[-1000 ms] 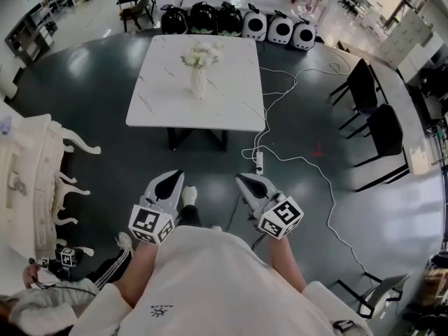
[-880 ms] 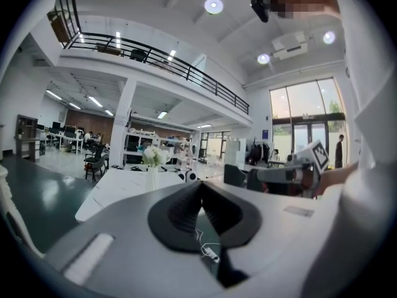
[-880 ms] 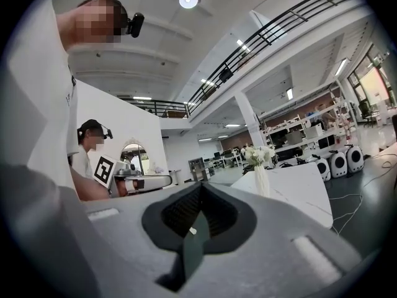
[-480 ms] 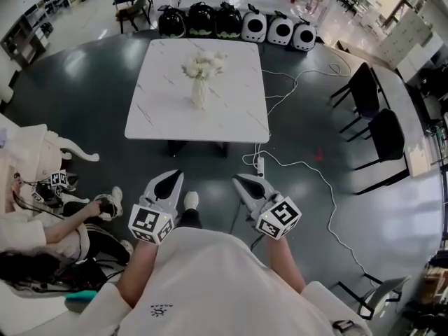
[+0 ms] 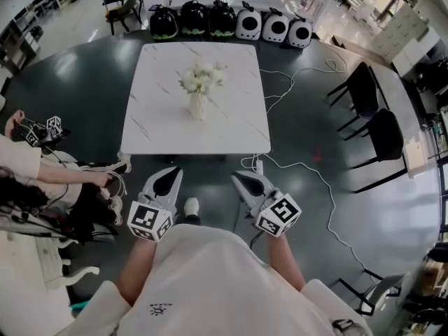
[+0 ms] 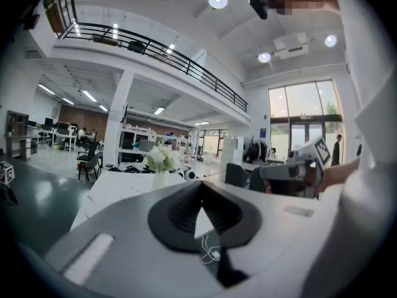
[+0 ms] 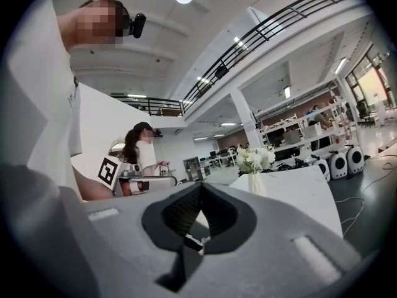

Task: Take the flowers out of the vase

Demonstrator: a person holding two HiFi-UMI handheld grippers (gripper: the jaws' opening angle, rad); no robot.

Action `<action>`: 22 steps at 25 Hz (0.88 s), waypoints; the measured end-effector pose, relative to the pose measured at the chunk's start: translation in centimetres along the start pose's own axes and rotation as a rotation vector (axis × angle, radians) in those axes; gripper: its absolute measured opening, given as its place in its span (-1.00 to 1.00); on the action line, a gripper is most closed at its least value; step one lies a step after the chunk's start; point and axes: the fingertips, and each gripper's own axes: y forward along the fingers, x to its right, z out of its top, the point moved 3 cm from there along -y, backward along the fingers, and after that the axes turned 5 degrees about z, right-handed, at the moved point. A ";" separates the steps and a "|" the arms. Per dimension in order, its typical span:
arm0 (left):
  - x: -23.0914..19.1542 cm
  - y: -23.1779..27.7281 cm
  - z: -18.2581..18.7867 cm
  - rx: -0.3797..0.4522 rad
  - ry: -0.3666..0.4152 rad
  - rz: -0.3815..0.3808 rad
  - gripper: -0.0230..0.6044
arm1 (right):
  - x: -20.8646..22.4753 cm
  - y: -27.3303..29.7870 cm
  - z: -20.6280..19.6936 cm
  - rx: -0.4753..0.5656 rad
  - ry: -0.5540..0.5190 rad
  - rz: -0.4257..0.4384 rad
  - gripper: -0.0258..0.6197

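One white table [image 5: 234, 128] stands ahead, bearing one vase [image 5: 197, 107] with one bunch of white flowers [image 5: 201, 80]. Beyond its far edge sit six rounded cases: three black cases [image 5: 193, 19] on the left, three white cases [image 5: 274, 28] on the right. Two black chairs [image 5: 360, 89] stand to the right. There are two grippers, the left gripper [image 5: 172, 173] and the right gripper [image 5: 238, 178]. One other person [image 5: 28, 166] is at the near left.
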 end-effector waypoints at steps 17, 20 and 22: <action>-10.8 6.4 1.4 -0.003 0.007 -0.080 -0.96 | 5.2 10.6 1.3 -0.001 0.020 -0.061 -0.92; -12.8 6.7 1.1 -0.002 0.003 -0.084 -0.96 | 5.6 12.6 1.2 -0.001 0.023 -0.065 -0.92; -14.2 6.9 0.9 -0.002 -0.006 -0.082 -0.96 | 5.8 13.8 1.1 -0.008 0.019 -0.064 -0.92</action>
